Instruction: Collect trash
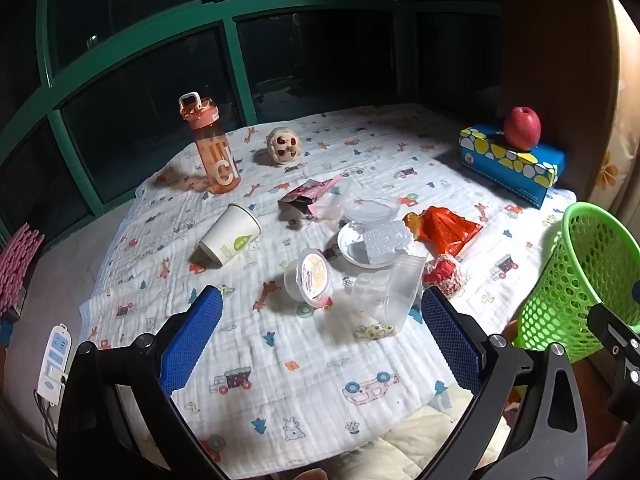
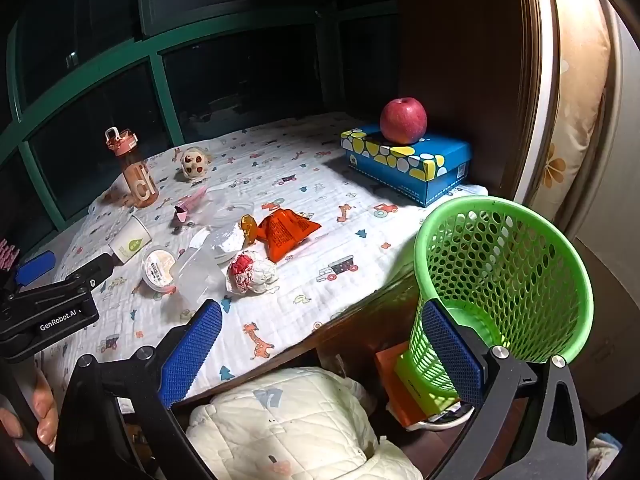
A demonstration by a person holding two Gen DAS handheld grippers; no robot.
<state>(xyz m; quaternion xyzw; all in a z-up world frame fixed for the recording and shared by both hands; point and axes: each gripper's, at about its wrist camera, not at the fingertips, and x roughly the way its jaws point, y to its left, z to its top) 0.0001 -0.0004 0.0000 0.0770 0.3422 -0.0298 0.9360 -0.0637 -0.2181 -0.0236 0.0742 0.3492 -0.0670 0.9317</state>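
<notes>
- Lying on the counter [image 1: 304,384], which a white cloth with small cartoon cars and animals covers, the trash makes a loose group in the middle.
- A white paper cup [image 1: 230,236] with a green leaf mark lies on its side, its mouth turned away from the camera.
- Near it a small pudding cup [image 1: 309,280] with a printed lid lies tipped, and just beside it a clear plastic cup [image 1: 390,294] also lies on its side.
- Behind them a white foam piece [image 1: 386,242] rests on a clear plastic lid [image 1: 352,246], next to an orange snack bag [image 1: 444,230], a crumpled red-and-white wrapper [image 1: 444,274] and a torn pink packet [image 1: 310,196].
- A green mesh basket [image 2: 504,276] stands off the right edge of the counter, lower than the cloth.
- Both the left hand-held gripper [image 1: 322,340] and the right hand-held gripper [image 2: 322,340] have the blue pads wide apart and grip nothing; each hangs above the near part of the counter.
- Only the right wrist view shows the inside of the basket, the orange box [image 2: 394,380] under it, a white quilted cloth [image 2: 288,420] below the counter edge, and the body of the left hand-held gripper from the side.
- Only the left wrist view shows a white power strip [image 1: 54,364] at the left.
- Both views show an orange bottle [image 1: 210,148] and an apple [image 2: 403,121] on a blue box [image 2: 412,168].
</notes>
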